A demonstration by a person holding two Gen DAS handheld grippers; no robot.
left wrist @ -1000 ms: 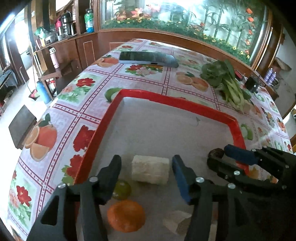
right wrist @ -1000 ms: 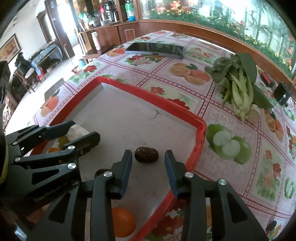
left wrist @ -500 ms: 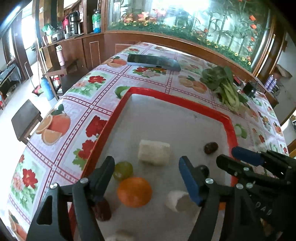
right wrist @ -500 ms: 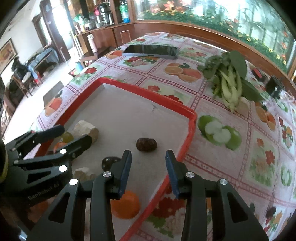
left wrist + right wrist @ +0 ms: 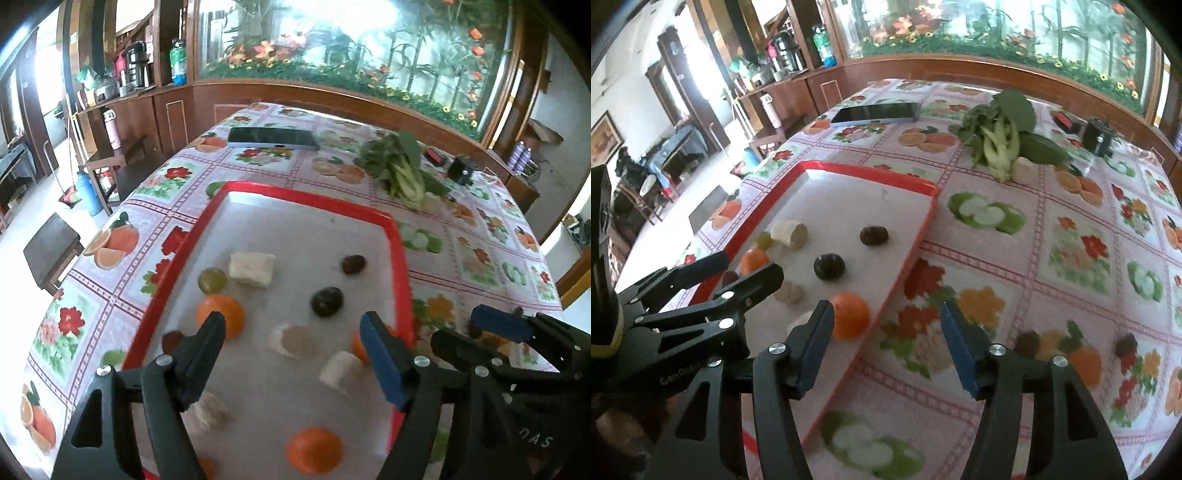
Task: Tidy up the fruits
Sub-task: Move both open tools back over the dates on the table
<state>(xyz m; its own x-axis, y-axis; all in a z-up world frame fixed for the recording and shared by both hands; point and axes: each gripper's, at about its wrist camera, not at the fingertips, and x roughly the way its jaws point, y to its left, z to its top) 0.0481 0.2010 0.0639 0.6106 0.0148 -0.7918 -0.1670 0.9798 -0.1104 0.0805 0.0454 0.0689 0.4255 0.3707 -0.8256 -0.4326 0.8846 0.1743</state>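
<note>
A red-rimmed tray (image 5: 400, 251) holds loose fruit: oranges (image 5: 220, 315) (image 5: 313, 448), a green grape (image 5: 212, 279), a dark plum (image 5: 326, 301), a brown date (image 5: 353, 264) and pale fruit chunks (image 5: 252, 268) (image 5: 291, 339). My left gripper (image 5: 291, 354) is open and empty, raised over the tray's near part. My right gripper (image 5: 886, 332) is open and empty, above the tablecloth just right of the tray's rim (image 5: 908, 258), near an orange (image 5: 850, 314). The right gripper's fingers (image 5: 495, 326) also show in the left wrist view.
The table has a fruit-and-flower patterned cloth (image 5: 1052, 240). A bunch of green vegetables (image 5: 1001, 129) lies behind the tray. A dark flat tablet (image 5: 875, 110) lies at the far end. A small black box (image 5: 1100, 140) sits at far right. Stools (image 5: 51, 247) stand left of the table.
Both grippers have pulled back and up from the tray, so more fruit shows. The right gripper has opened wider and shifted right, off the tray. The date stays where it was.
</note>
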